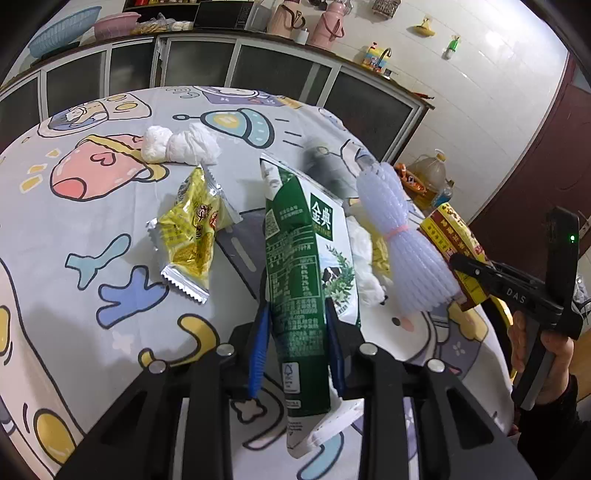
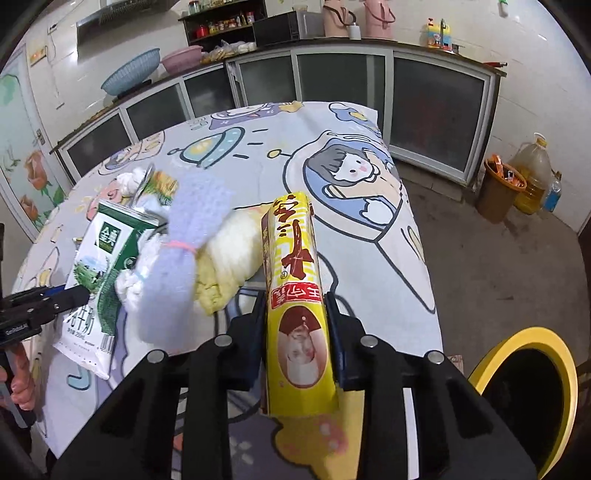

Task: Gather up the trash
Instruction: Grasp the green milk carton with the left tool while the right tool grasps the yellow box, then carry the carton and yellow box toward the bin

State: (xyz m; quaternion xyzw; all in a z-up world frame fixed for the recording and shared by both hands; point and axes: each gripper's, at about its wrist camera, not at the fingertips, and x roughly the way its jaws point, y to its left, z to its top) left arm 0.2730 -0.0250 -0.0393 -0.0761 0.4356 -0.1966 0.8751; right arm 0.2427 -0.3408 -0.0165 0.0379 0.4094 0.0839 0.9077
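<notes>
Right now I am gripping the green milk carton (image 1: 295, 295) in my left gripper (image 1: 297, 332), jaws clamping its sides above the cartoon tablecloth (image 1: 92, 206). My right gripper (image 2: 297, 332) is squeezing the yellow box (image 2: 295, 295), near the yellow-rimmed bin (image 2: 569, 369).

A home kitchen. At twelve o'clock runs a counter (image 2: 369, 46) over glass-fronted cabinets (image 2: 340, 77), carrying a microwave (image 2: 284, 26), pink thermos jugs (image 2: 376, 16), a shelf of jars (image 2: 225, 26) and plastic basins (image 2: 131, 72). White tiled walls (image 1: 480, 74) back it. At two o'clock on the concrete floor stand a large oil jug (image 2: 532, 177) and a brown waste bin (image 2: 498, 192). A cartoon-print cloth (image 2: 332, 147) covers the table.
</notes>
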